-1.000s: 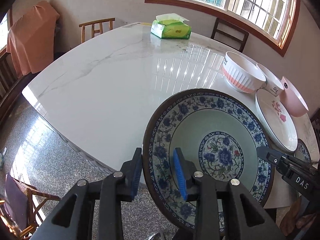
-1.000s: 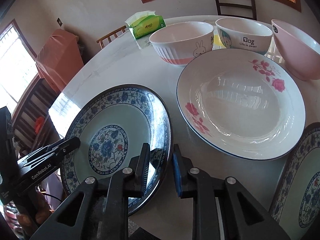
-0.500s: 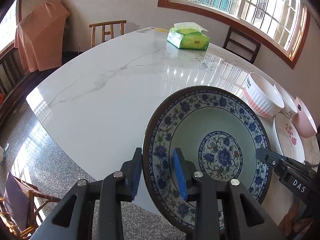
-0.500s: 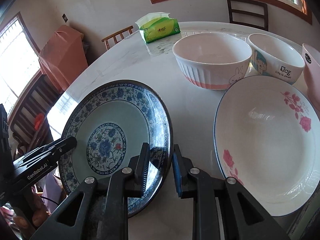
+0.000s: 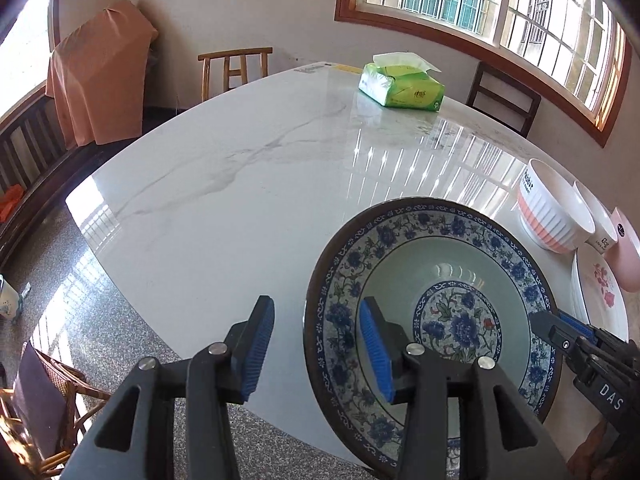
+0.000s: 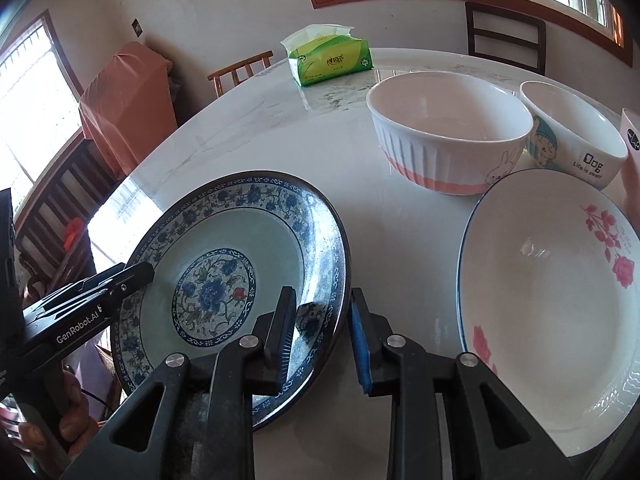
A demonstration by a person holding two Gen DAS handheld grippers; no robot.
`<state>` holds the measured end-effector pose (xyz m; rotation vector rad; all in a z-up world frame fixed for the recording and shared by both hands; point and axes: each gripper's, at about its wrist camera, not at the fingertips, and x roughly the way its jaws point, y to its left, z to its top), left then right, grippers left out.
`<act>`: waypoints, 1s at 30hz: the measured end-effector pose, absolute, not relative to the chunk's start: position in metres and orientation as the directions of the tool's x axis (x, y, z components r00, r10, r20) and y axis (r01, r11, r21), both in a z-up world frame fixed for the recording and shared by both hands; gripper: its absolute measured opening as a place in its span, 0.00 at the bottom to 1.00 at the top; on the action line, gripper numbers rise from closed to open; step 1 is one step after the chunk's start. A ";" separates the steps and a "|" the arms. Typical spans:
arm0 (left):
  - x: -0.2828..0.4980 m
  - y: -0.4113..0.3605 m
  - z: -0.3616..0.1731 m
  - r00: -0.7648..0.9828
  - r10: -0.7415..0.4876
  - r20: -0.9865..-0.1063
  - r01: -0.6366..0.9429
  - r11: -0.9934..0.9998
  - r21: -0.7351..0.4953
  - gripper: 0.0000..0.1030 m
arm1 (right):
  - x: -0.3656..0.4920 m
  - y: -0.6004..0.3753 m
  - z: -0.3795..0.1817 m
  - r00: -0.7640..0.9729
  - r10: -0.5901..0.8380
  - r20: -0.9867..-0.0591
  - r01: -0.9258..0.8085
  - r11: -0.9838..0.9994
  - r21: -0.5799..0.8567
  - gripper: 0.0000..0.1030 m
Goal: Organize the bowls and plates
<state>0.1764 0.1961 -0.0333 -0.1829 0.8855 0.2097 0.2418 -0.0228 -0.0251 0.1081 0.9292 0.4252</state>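
Note:
A blue floral plate (image 5: 436,268) lies flat on the white marble table (image 5: 240,208) by its near edge. My left gripper (image 5: 316,350) straddles the plate's left rim. Its jaws are opening, and a gap shows between each pad and the rim. In the right wrist view the same plate (image 6: 224,240) has its right rim between the fingers of my right gripper (image 6: 322,336). Those jaws are opening too and no longer press the rim. A white plate with pink roses (image 6: 560,280) lies to the right.
Behind the rose plate stand a ribbed white bowl with a pink base (image 6: 448,140), a white "Dog" bowl (image 6: 572,136) and a pink bowl (image 5: 628,256). A green tissue pack (image 5: 400,86) sits at the far side. Wooden chairs (image 5: 236,68) ring the table.
The blue plate was carried left, away from the rose plate, and set down. Both grippers then widened off its rim.

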 end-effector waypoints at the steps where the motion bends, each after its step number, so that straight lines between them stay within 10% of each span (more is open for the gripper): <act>1: 0.174 0.199 -0.031 0.620 0.109 -0.777 -0.264 0.962 -0.076 0.45 | 0.237 -0.027 -0.020 0.538 0.408 -0.737 -0.313 0.909 0.275 0.30; 9: 0.130 0.185 0.003 0.696 0.133 -0.705 -0.240 0.969 -0.055 0.45 | 0.164 -0.112 0.032 0.649 0.445 -0.617 -0.275 0.894 0.355 0.48; 20: 0.098 0.017 0.000 0.500 -0.402 -0.767 0.267 0.914 -0.305 0.52 | 0.053 -0.308 0.032 0.729 0.150 -0.668 0.086 0.948 0.306 0.52; 30: 0.111 -0.076 -0.020 0.357 -0.486 -0.798 0.353 0.861 -0.367 0.52 | 0.047 -0.370 -0.005 0.718 0.218 -0.661 0.124 0.894 0.430 0.52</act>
